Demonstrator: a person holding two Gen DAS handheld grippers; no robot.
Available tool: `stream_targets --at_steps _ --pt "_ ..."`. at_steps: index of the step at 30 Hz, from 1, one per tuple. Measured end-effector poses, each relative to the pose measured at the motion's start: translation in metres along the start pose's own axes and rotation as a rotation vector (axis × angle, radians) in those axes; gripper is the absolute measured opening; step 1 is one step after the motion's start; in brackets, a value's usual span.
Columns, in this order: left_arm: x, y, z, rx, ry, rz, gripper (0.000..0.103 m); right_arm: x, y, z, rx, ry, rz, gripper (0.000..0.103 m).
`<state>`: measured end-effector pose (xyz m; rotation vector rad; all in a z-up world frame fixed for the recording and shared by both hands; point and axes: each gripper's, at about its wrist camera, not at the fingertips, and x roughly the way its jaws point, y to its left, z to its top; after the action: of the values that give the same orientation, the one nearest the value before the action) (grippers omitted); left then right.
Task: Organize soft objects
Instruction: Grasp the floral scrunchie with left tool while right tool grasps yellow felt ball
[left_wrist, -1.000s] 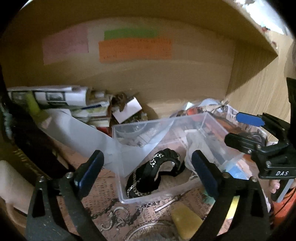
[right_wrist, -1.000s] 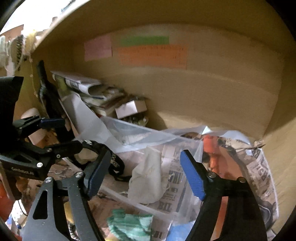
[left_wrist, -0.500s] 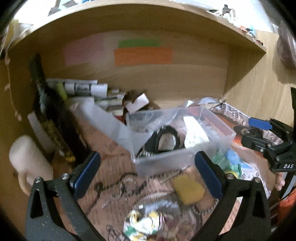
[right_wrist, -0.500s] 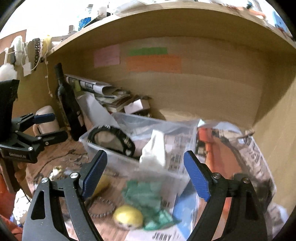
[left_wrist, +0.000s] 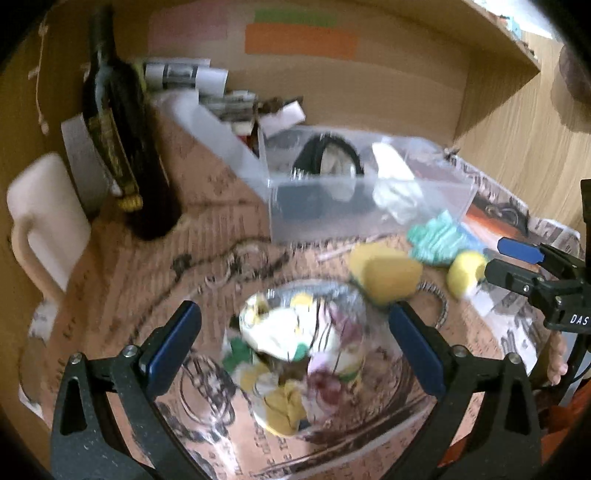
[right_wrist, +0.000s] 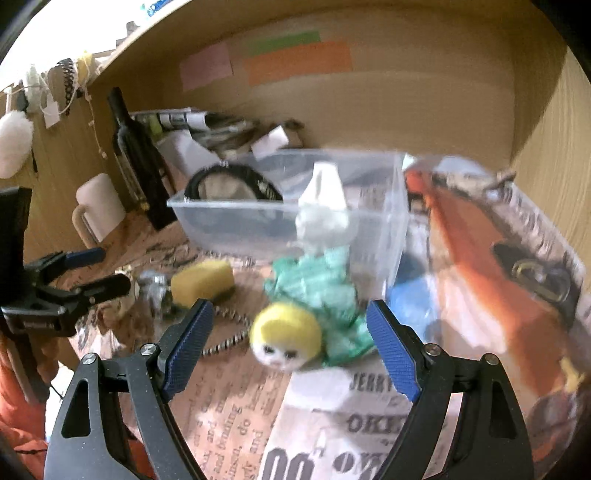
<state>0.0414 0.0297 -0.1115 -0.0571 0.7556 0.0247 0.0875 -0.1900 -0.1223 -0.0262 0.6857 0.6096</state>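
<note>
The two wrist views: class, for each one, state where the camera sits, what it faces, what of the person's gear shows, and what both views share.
Left wrist view: sits on the left hand-held gripper, open, looking down at a glass bowl of small cloths; the right hand-held gripper shows at the right edge.
Right wrist view: sits on the right hand-held gripper, open, facing a yellow-headed toy on green cloth; the left gripper shows at left.
Shared: clear plastic box, yellow sponge, dark bottle.

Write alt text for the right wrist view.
The open right gripper hovers over a yellow-and-white plush ball lying against a crumpled green cloth. Behind them, a clear plastic bin holds a black band and white cloth.
</note>
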Motion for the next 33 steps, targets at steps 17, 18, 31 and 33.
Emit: stream_targets --at_steps 17,18,31,33 --pt "-0.002 0.042 -0.029 -0.129 0.016 0.000 0.077 0.017 0.001 -0.009 -0.002 0.046 0.013 0.042" --pt "0.000 0.043 -0.030 -0.134 0.024 -0.008 0.071 0.017 0.002 -0.009 -0.003 0.045 0.013 0.041" --pt "-0.010 0.045 -0.026 -0.122 -0.016 0.003 0.021 0.002 -0.001 0.001 -0.013 -0.008 -0.011 0.040" --pt "-0.016 0.045 -0.020 -0.118 -0.035 0.011 0.021 -0.002 -0.002 0.004 -0.015 -0.026 -0.017 0.040"
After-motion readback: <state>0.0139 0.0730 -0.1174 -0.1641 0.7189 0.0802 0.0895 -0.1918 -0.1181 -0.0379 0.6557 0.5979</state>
